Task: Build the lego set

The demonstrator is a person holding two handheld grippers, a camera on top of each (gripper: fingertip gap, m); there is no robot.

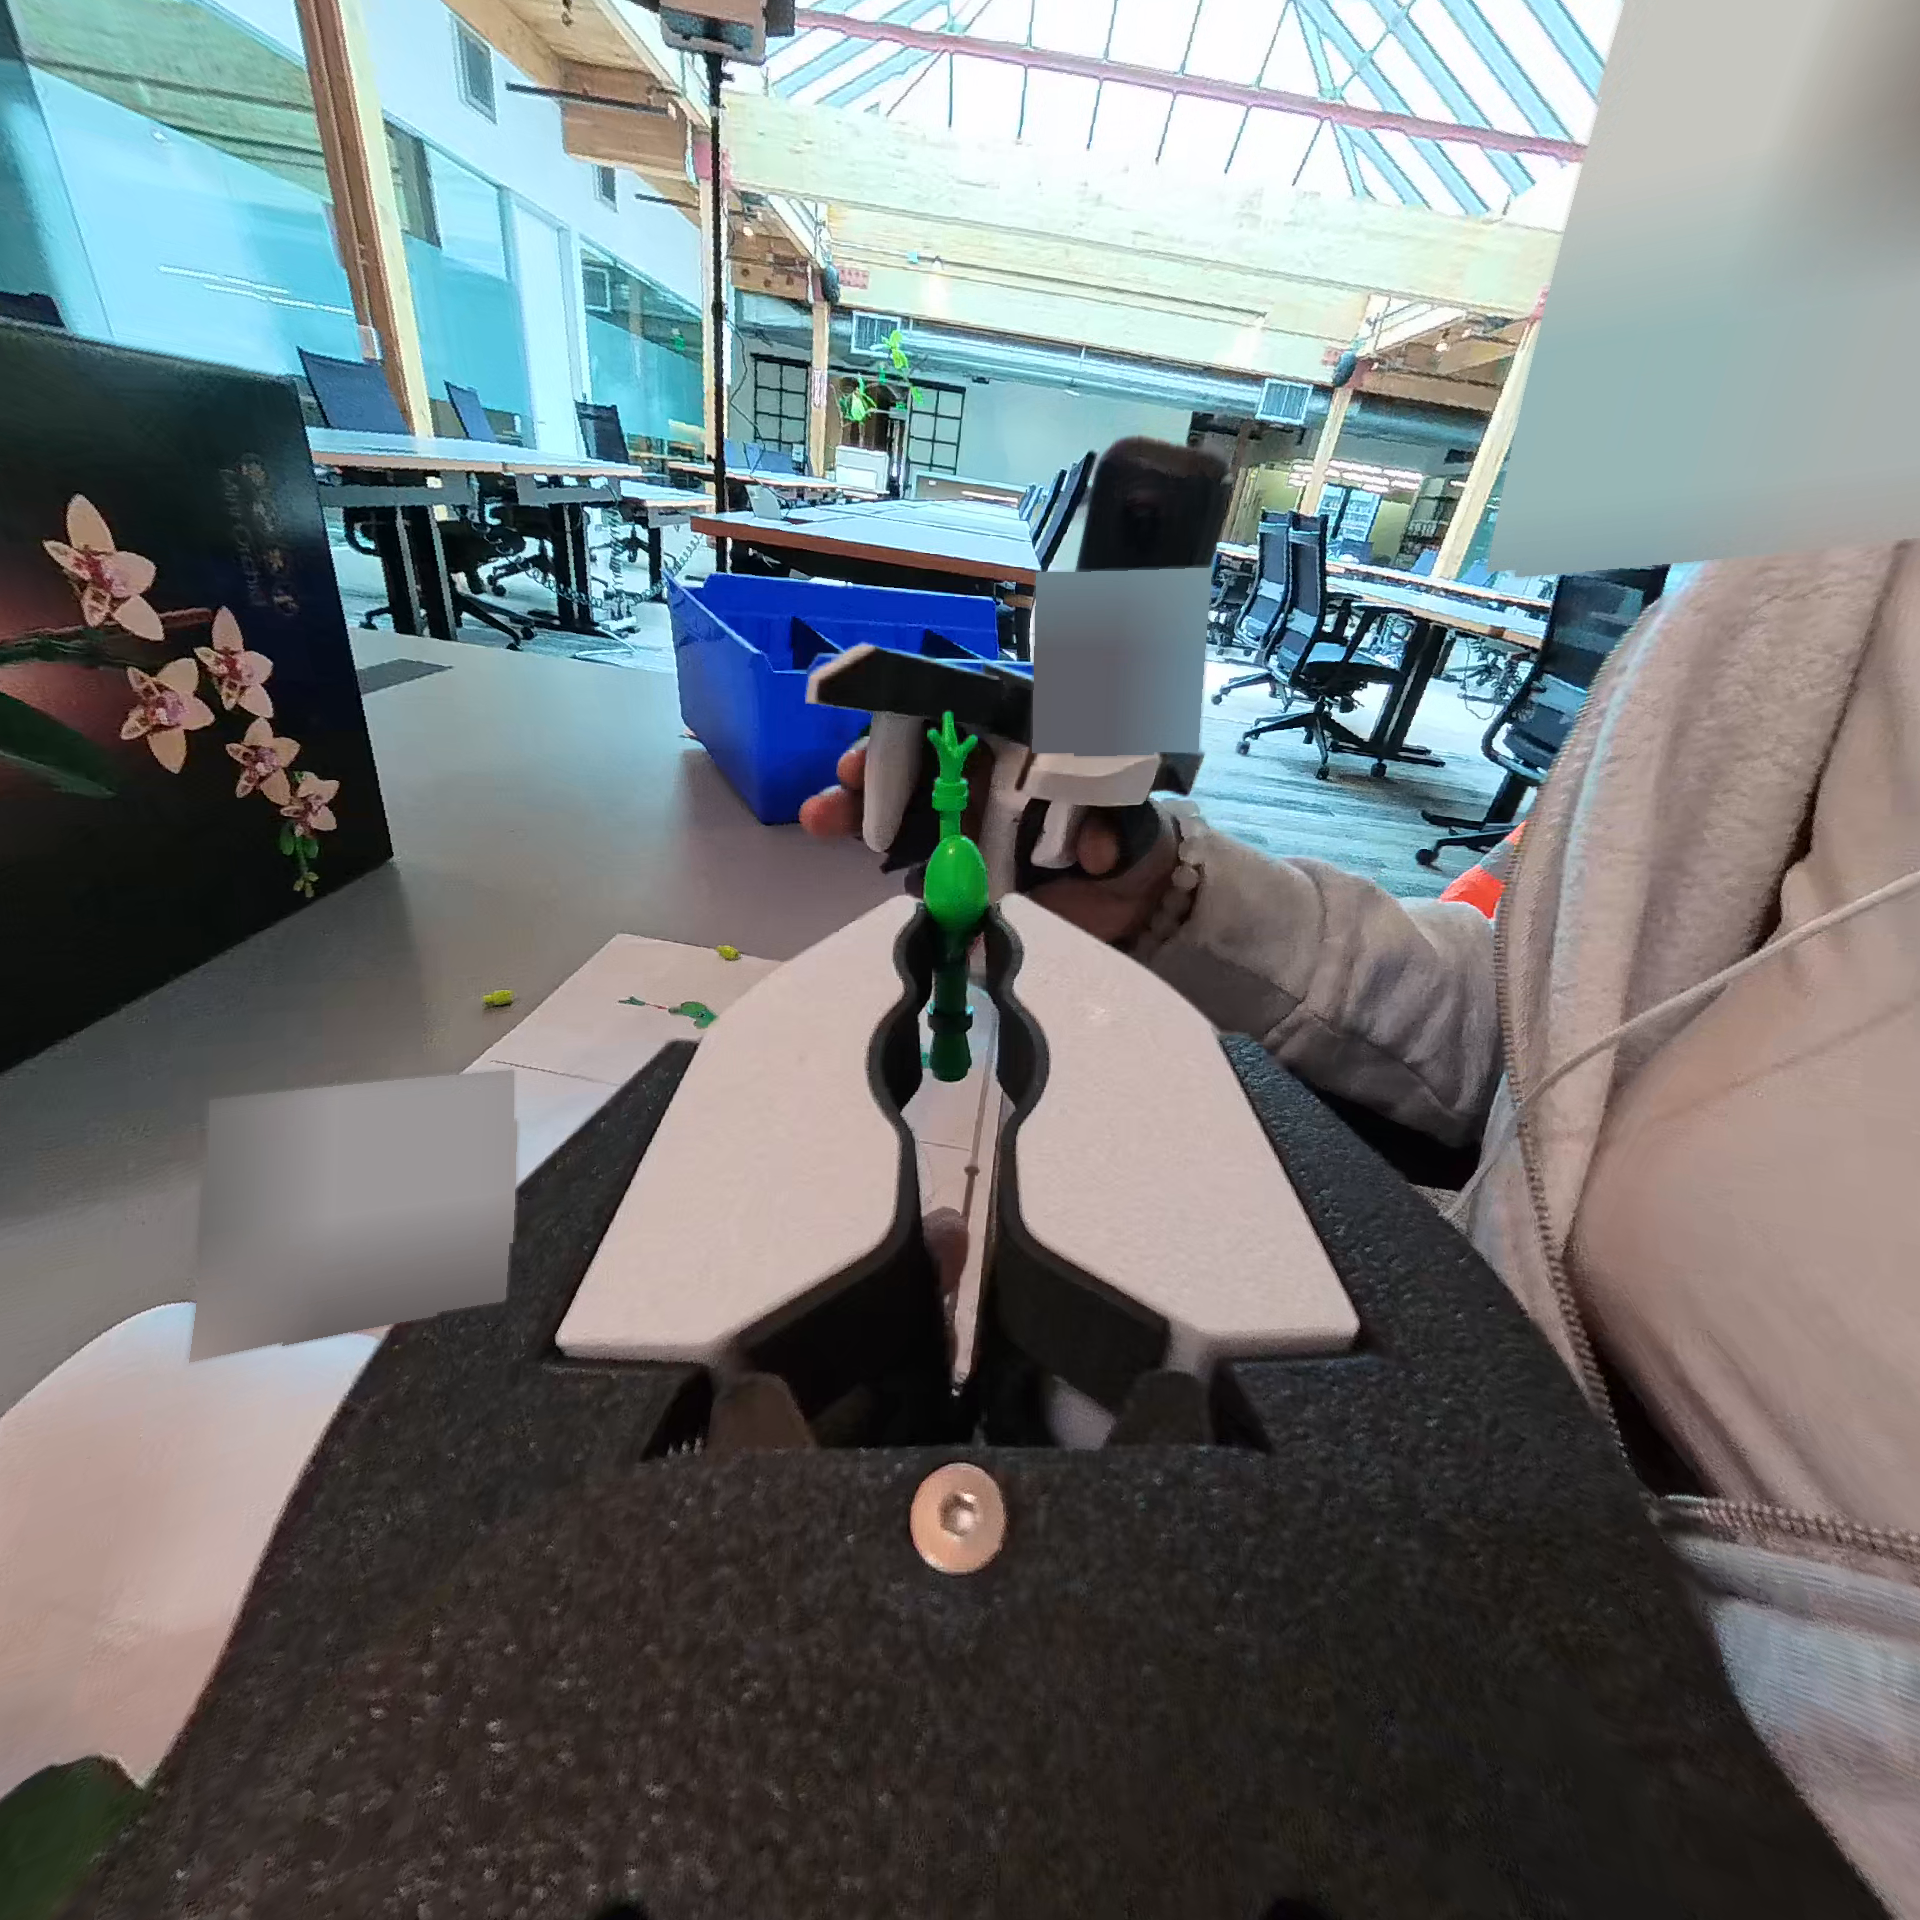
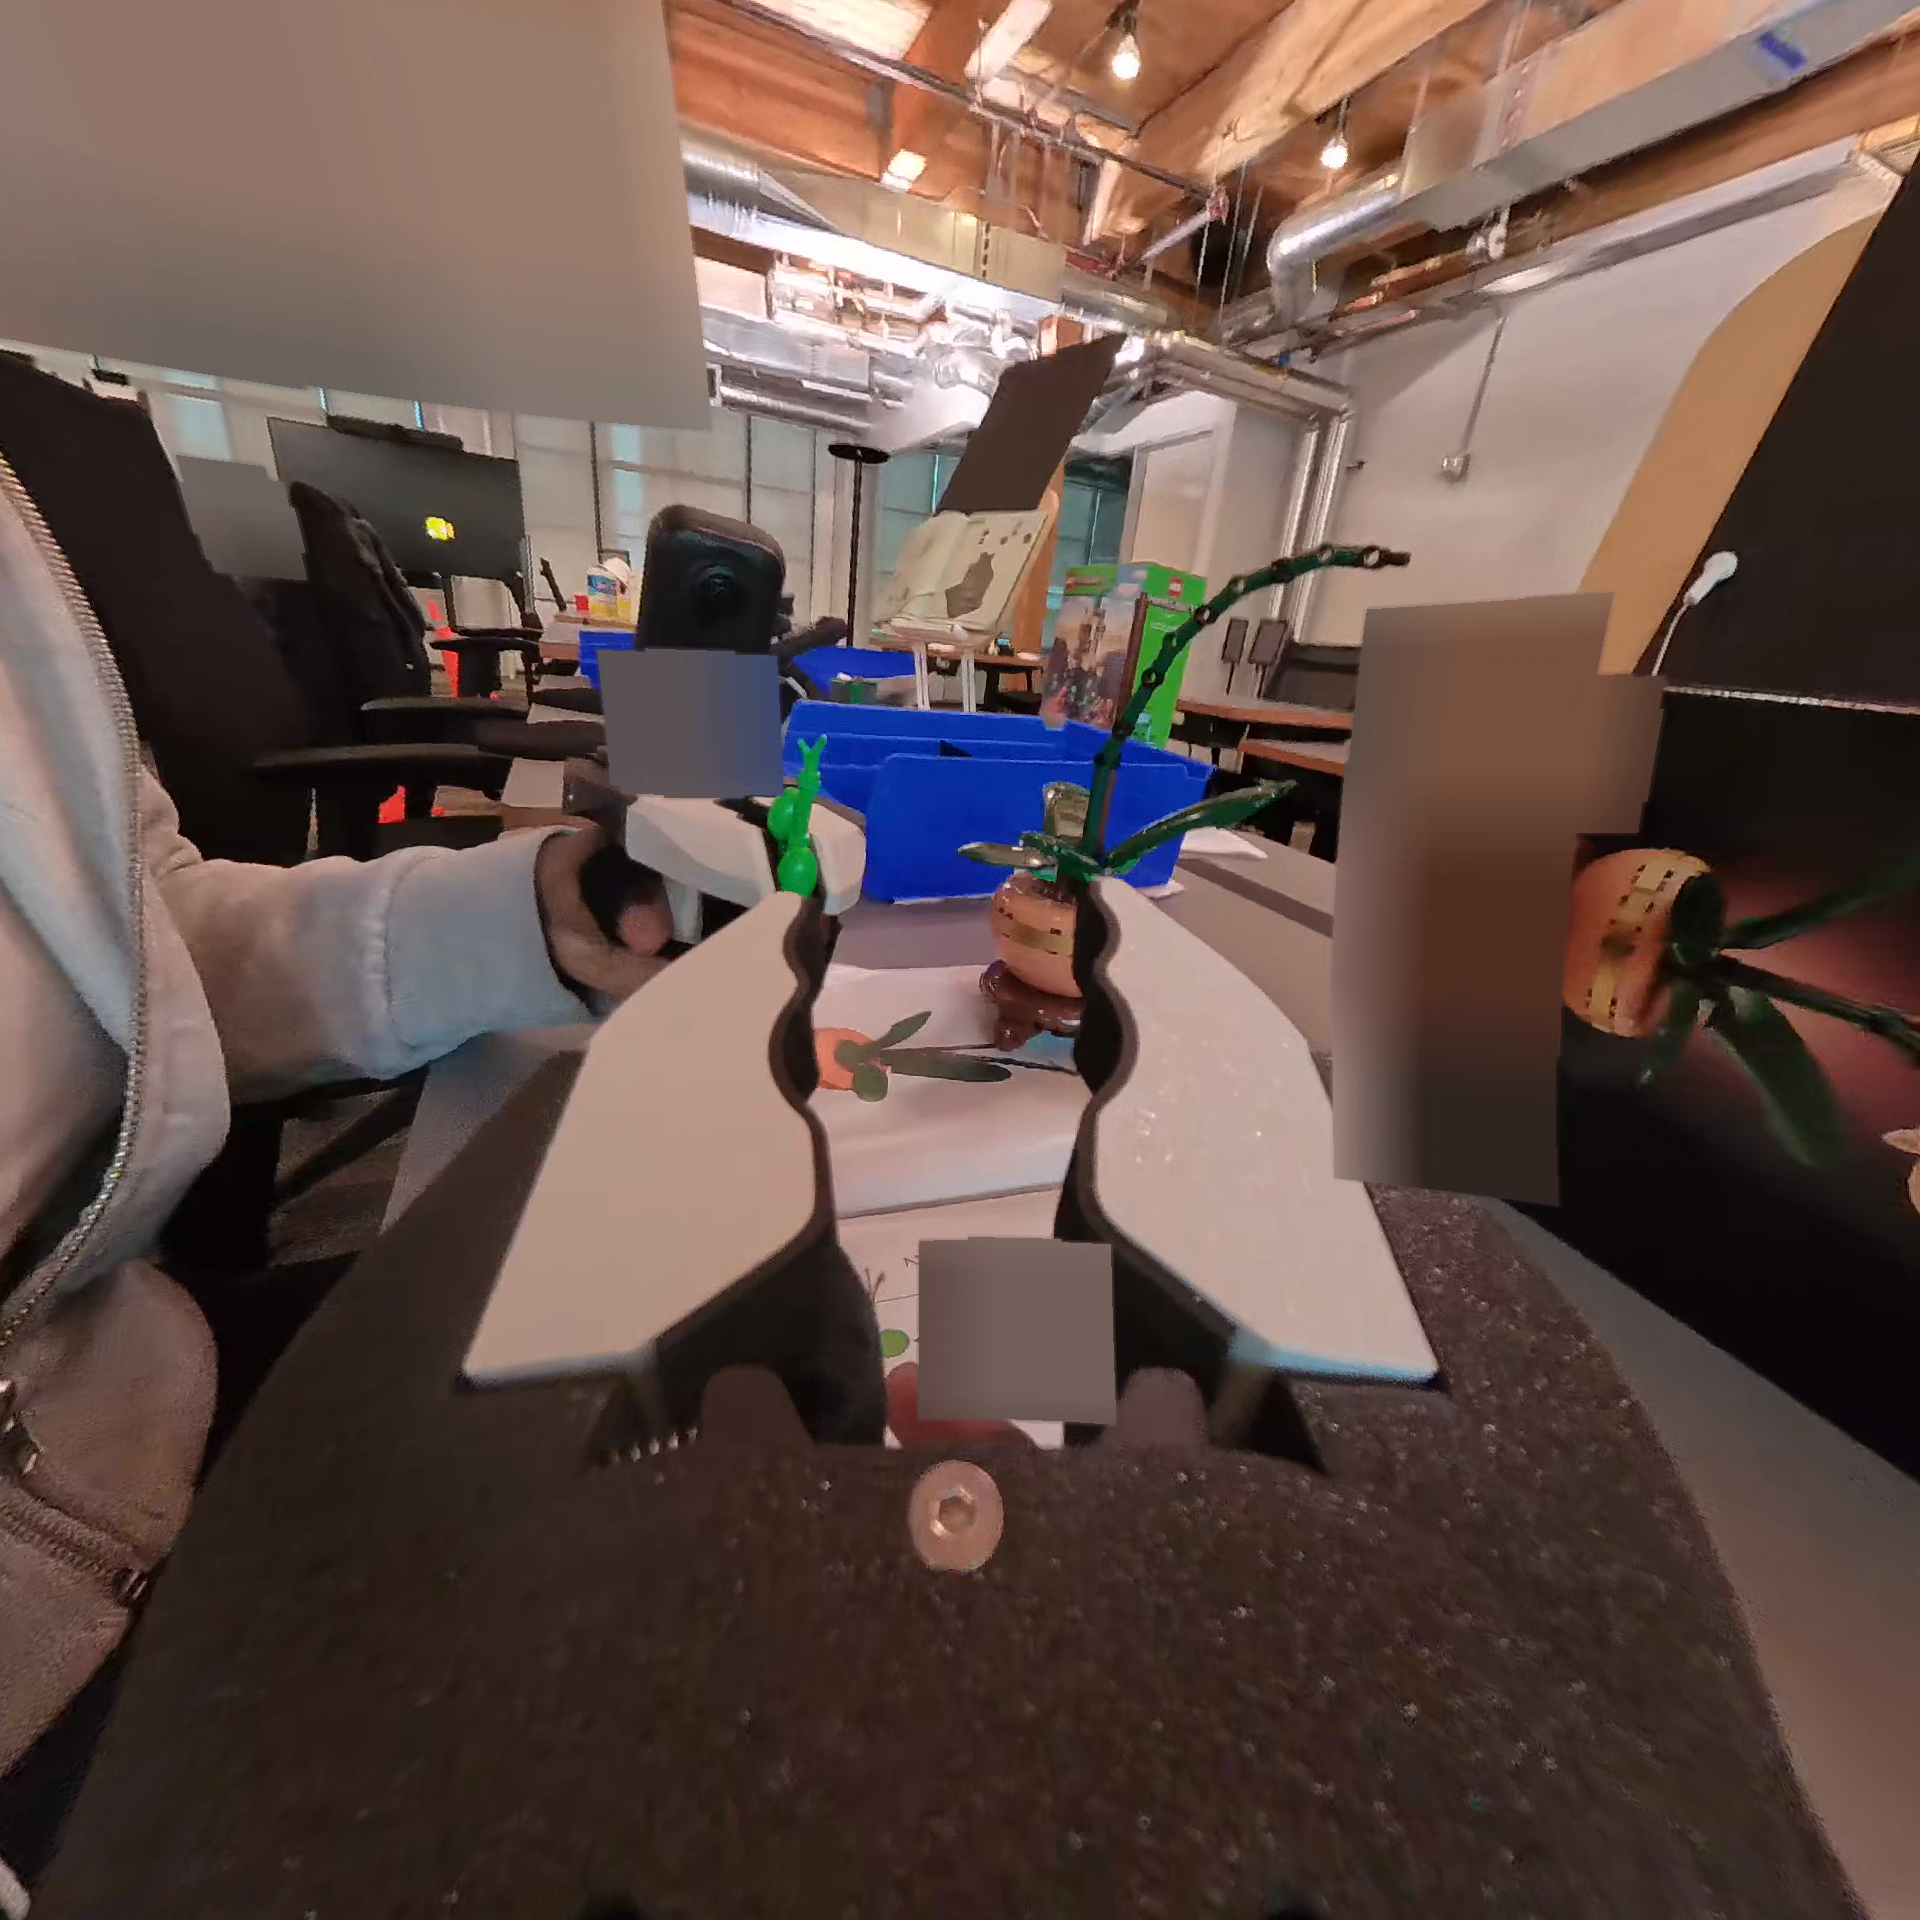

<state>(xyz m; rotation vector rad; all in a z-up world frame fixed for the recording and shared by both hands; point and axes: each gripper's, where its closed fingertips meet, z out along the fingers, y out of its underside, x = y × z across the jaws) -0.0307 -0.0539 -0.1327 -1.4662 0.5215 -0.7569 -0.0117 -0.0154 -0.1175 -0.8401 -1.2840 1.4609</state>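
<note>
- Left gripper (image 1: 951,940): fingers closed almost fully, pinching a bright green stem piece (image 1: 951,873). The piece stands upright; its forked tip and oval bud rise above the fingertips, and its lower stub shows in the gap between them.
- Right gripper (image 2: 940,914): fingers well apart, holding nothing. The left wrist view shows it beyond the stem, raised off the desk in the person's hand (image 1: 1101,862).
- Flower model (image 2: 1049,935): tan pot on a dark brown base, dark green leaves, and a long arched stalk (image 2: 1195,644). It stands on the desk ahead of the right gripper, just in front of the blue bin (image 2: 997,821).
- Instruction booklet (image 2: 935,1122): lies open on the desk under both grippers, showing plant drawings.
- Loose parts: two small yellow-green bits (image 1: 499,1000) on the desk beside the booklet.
- Step in hand, as a judgement: carrying the green stem piece to the model, or passing it to the open gripper.
- Handling advice: keep the pinch low, leaving the forked tip free. Line the stub up straight with its socket before pressing. Steady the pot or stalk with the empty gripper, since the model looks top-heavy and may tip. Press gently; the thin piece could twist or shoot out of the smooth fingers.
- Writing and brands: the dark set box (image 1: 156,675) carries an orchid picture and pale lettering on its side. A green boxed set (image 2: 1132,655) stands behind the bin. Wording not recorded.
</note>
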